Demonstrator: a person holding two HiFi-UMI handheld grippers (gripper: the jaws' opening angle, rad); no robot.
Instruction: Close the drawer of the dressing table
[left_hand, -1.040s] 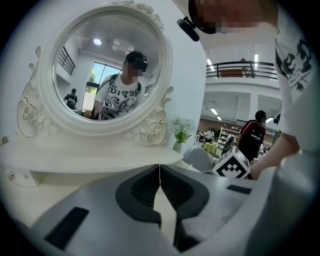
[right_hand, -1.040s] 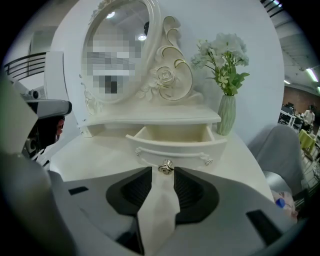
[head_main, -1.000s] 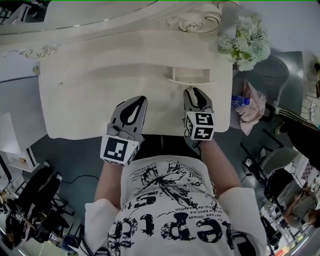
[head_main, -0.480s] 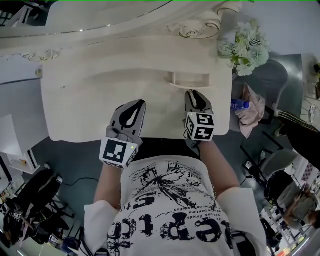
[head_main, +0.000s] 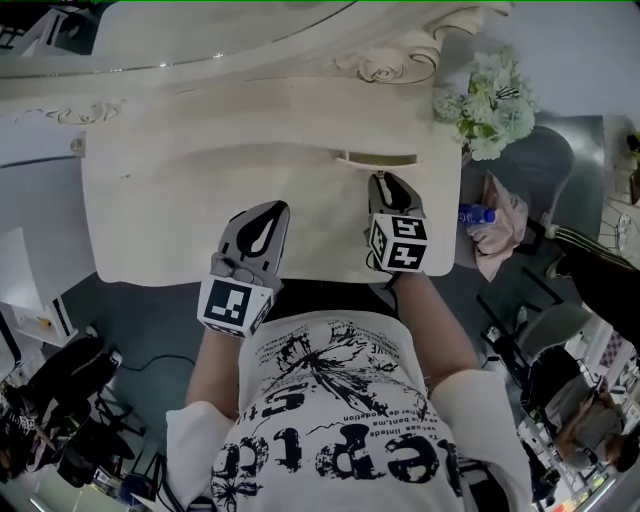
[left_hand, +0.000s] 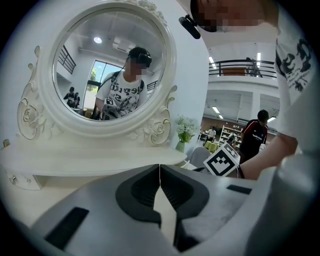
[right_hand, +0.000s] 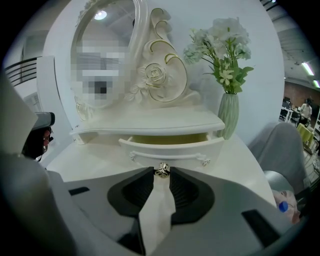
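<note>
Drawer (right_hand: 170, 148) stands slightly open straight ahead of your right tool (right_hand: 161, 173), under the shelf (right_hand: 150, 122) at the back of the surface (right_hand: 95, 162). That tool's jaws pinch its knob (right_hand: 161, 170), so the push runs away from you. Your left tool (left_hand: 159, 169), jaws together and empty, sits off to the side.

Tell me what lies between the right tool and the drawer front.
Only the knob: the right tool has its tips on it, and nothing else stands before the drawer. The right gripper view shows this.
</note>
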